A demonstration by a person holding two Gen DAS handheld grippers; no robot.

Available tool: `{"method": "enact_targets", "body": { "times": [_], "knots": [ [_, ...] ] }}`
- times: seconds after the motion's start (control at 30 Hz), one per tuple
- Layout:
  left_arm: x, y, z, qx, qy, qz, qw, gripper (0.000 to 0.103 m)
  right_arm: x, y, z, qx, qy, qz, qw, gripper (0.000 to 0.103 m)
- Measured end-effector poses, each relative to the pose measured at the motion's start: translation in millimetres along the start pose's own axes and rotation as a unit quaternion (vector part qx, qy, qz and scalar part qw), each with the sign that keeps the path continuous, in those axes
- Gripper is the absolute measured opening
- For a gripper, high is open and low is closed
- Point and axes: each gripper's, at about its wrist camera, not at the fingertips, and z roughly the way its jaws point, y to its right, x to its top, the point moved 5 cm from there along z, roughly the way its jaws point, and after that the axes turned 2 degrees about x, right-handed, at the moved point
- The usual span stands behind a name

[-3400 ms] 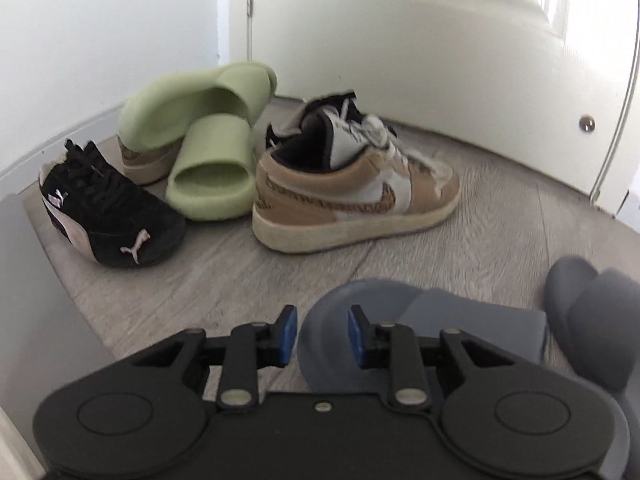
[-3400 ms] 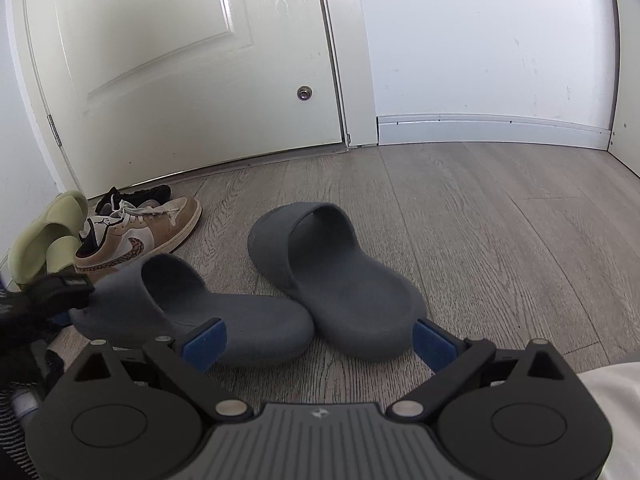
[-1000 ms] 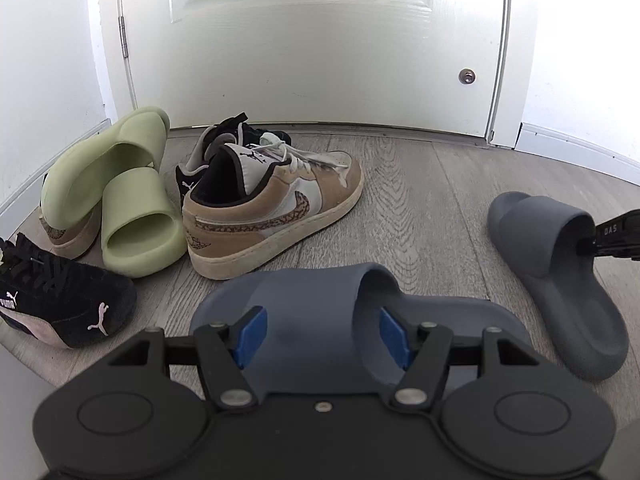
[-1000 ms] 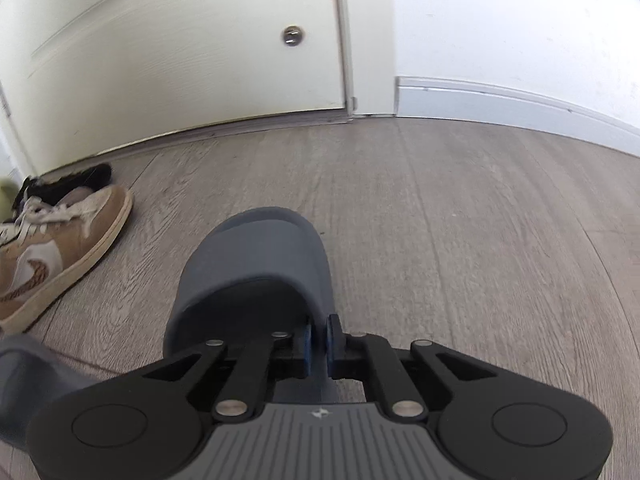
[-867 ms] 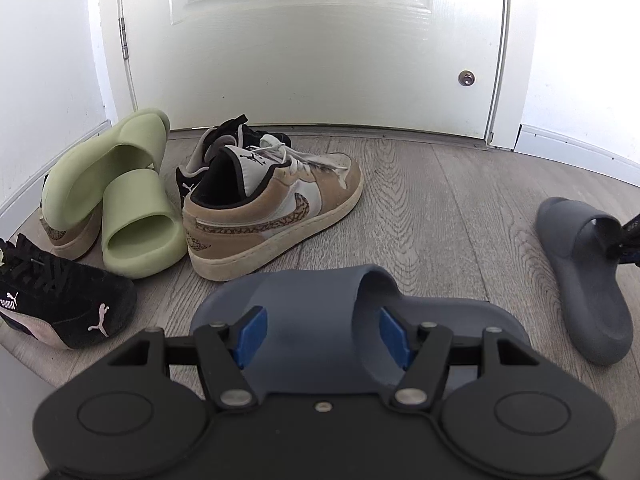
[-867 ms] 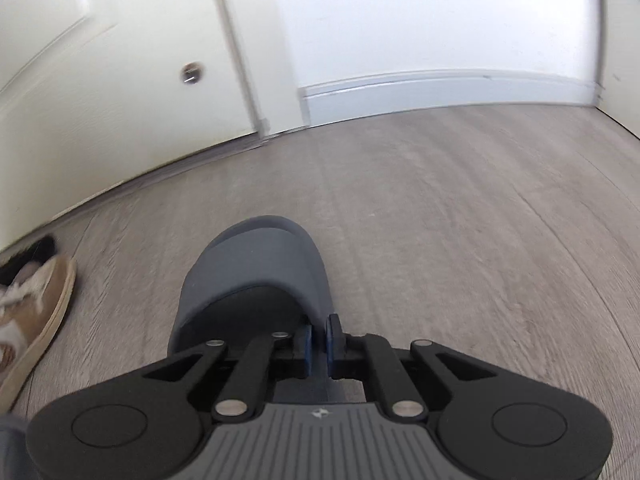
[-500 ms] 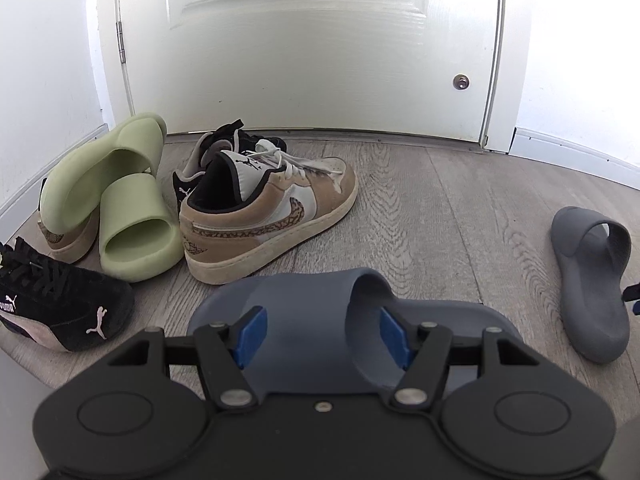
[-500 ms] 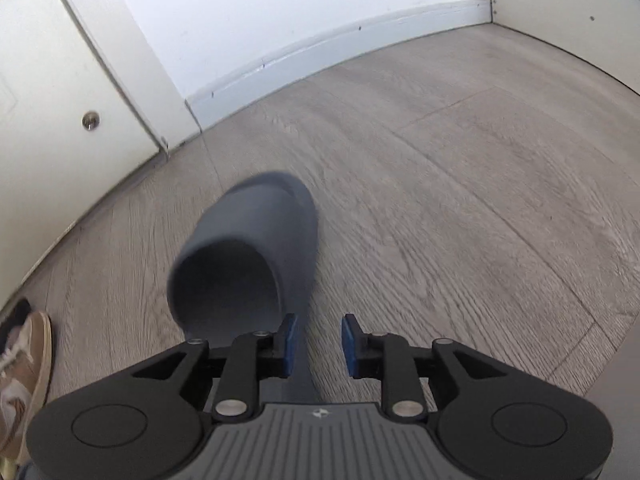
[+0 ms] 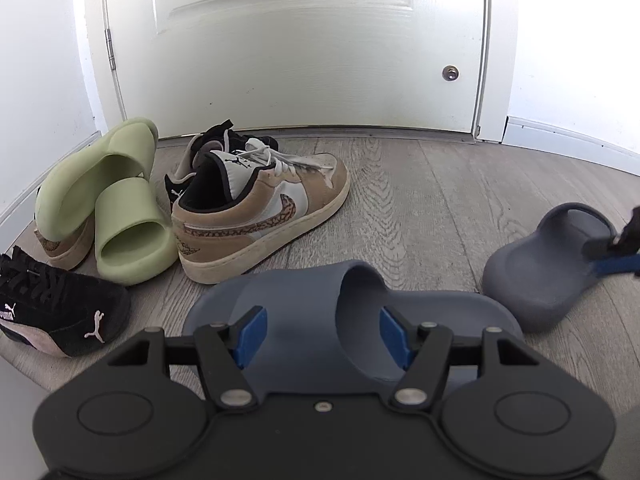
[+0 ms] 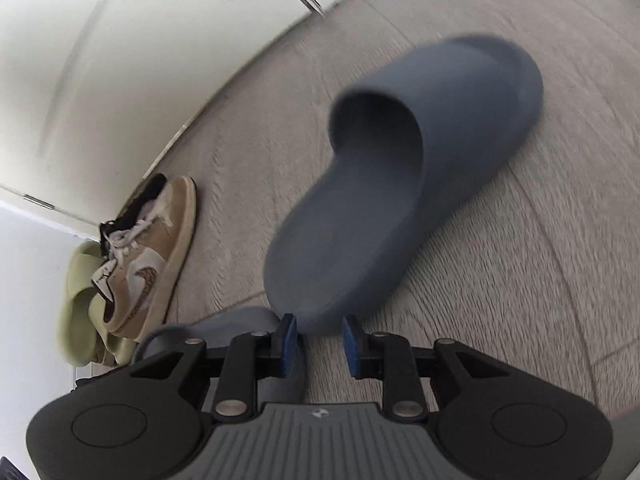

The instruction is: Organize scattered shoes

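Two grey slides lie on the wood floor. One grey slide [image 9: 320, 320] lies sideways right in front of my left gripper [image 9: 322, 334], which is open just above it. The other grey slide [image 10: 404, 184] lies in front of my right gripper [image 10: 318, 338], which is open with its heel end at the fingertips; it also shows in the left wrist view [image 9: 548, 264]. A tan sneaker [image 9: 260, 208], two green slides [image 9: 128, 228] and a black sneaker [image 9: 60, 312] lie to the left.
A white door [image 9: 304, 40] and white walls close the far side. A second black sneaker [image 9: 224, 144] sits behind the tan one, and another tan sneaker [image 9: 60, 244] lies under the green slides. A baseboard [image 9: 568, 148] runs along the right wall.
My right gripper has let go of the second grey slide, opened, and swung round; that slide now lies closer to the first one. My left gripper has stayed open over the first slide.
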Motion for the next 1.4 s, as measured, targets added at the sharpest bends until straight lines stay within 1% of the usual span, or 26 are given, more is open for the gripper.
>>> {"method": "enact_targets", "body": {
  "times": [0.03, 0.07, 0.1, 0.13, 0.17, 0.2, 0.27, 0.3, 0.33, 0.4, 0.6, 0.63, 0.7, 0.73, 0.8, 0.83, 0.9, 0.93, 0.97, 1.0, 1.03, 1.1, 1.17, 1.23, 1.3, 1.4],
  "knots": [
    [0.2, -0.6, -0.4, -0.003, 0.0, -0.003, 1.0, 0.064, 11.0, -2.2, -12.5, -0.008, 0.035, -0.031, 0.999, 0.035],
    [0.5, -1.2, -0.7, -0.006, 0.0, -0.007, 1.0, 0.064, 25.8, -2.5, -30.2, -0.026, 0.086, -0.076, 0.993, 0.051],
    [0.6, -0.9, -1.2, -0.008, 0.0, -0.008, 0.9999, 0.064, 36.7, 0.4, -40.1, -0.042, 0.12, -0.104, 0.986, 0.06],
    [0.6, 0.3, -1.5, -0.009, 0.001, -0.006, 0.9999, 0.064, 48.6, 10.7, -43.8, -0.06, 0.141, -0.12, 0.981, 0.08],
    [0.5, 1.6, -1.6, -0.009, 0.001, -0.002, 1.0, 0.064, 61.2, 22.9, -46.5, -0.079, 0.16, -0.134, 0.975, 0.086],
    [0.2, 2.9, -1.7, -0.009, 0.001, 0.001, 1.0, 0.064, 68.1, 33.4, -43.8, -0.082, 0.157, -0.131, 0.975, 0.085],
    [-0.5, 4.5, -1.7, -0.008, 0.002, 0.006, 0.9999, 0.064, 77.3, 61.7, -26.4, -0.067, 0.115, -0.08, 0.988, 0.085],
    [-0.6, 4.6, -1.6, -0.008, 0.001, 0.007, 0.9999, 0.064, 78.6, 67.9, -21.6, -0.061, 0.101, -0.065, 0.991, 0.085],
    [-0.4, 4.4, -1.1, -0.009, 0.0, 0.006, 0.9999, 0.064, 79.1, 69.6, -16.2, -0.052, 0.089, -0.071, 0.992, 0.086],
    [-0.4, 3.0, -0.5, -0.01, -0.001, 0.002, 0.9999, 0.064, 79.3, 65.3, -11.4, -0.043, 0.089, -0.102, 0.99, 0.087],
    [-0.8, 0.6, 1.1, -0.009, -0.006, -0.004, 0.9999, 0.064, 73.3, 55.1, 19.3, -0.064, 0.049, -0.193, 0.978, 0.093],
    [-0.8, 0.7, 1.0, -0.009, -0.006, -0.004, 0.9999, 0.064, 71.5, 53.7, 21.7, -0.067, 0.046, -0.198, 0.977, 0.093],
    [-0.6, 1.5, 0.3, -0.009, -0.003, -0.001, 0.9999, 0.064, 68.6, 58.1, 28.0, -0.074, 0.028, -0.195, 0.978, 0.088],
    [-0.5, 2.1, -0.1, -0.009, -0.002, 0.0, 1.0, 0.064, 67.8, 59.7, 27.4, -0.087, 0.031, -0.192, 0.977, 0.078],
    [-0.6, 2.8, -0.6, -0.008, -0.001, 0.005, 1.0, 0.064, 67.5, 62.4, 23.9, -0.112, 0.045, -0.181, 0.976, 0.073],
    [-0.6, 3.2, -0.9, -0.007, 0.0, 0.006, 1.0, 0.064, 68.5, 64.3, 20.4, -0.126, 0.059, -0.168, 0.976, 0.069],
    [-0.6, 3.8, -1.6, -0.007, 0.002, 0.008, 0.9999, 0.064, 72.7, 68.6, 12.1, -0.171, 0.097, -0.138, 0.971, 0.054],
    [-0.4, 4.0, -1.7, -0.007, 0.002, 0.008, 0.9999, 0.064, 74.5, 71.9, 8.9, -0.188, 0.108, -0.123, 0.968, 0.044],
    [-0.2, 4.1, -1.7, -0.007, 0.003, 0.009, 0.9999, 0.064, 76.0, 78.3, 4.6, -0.217, 0.122, -0.093, 0.964, 0.034],
    [0.1, 4.5, -1.6, -0.008, 0.003, 0.009, 0.9999, 0.064, 76.1, 83.0, 1.8, -0.237, 0.129, -0.073, 0.96, 0.03],
    [0.3, 5.0, -1.5, -0.009, 0.004, 0.01, 0.9999, 0.064, 74.4, 87.2, -0.4, -0.251, 0.126, -0.058, 0.958, 0.03],
    [0.0, 6.5, -1.8, -0.009, 0.005, 0.015, 0.9998, 0.064, 66.1, 88.8, -1.1, -0.25, 0.099, -0.047, 0.962, 0.032],
    [-0.7, 7.6, -2.4, -0.008, 0.006, 0.019, 0.9998, 0.064, 54.2, 76.9, -0.3, -0.252, 0.076, -0.069, 0.962, 0.032],
    [-1.2, 8.2, -2.5, -0.006, 0.006, 0.022, 0.9997, 0.064, 42.9, 66.3, -0.5, -0.244, 0.055, -0.071, 0.966, 0.032],
    [-1.6, 8.3, -2.5, -0.007, 0.005, 0.022, 0.9997, 0.064, 28.2, 58.4, -2.7, -0.225, 0.027, -0.044, 0.973, 0.032],
    [-1.4, 8.3, -2.7, -0.01, 0.005, 0.022, 0.9997, 0.064, 10.1, 42.9, -3.8, -0.218, 0.014, -0.028, 0.976, 0.033]
  ]
}}
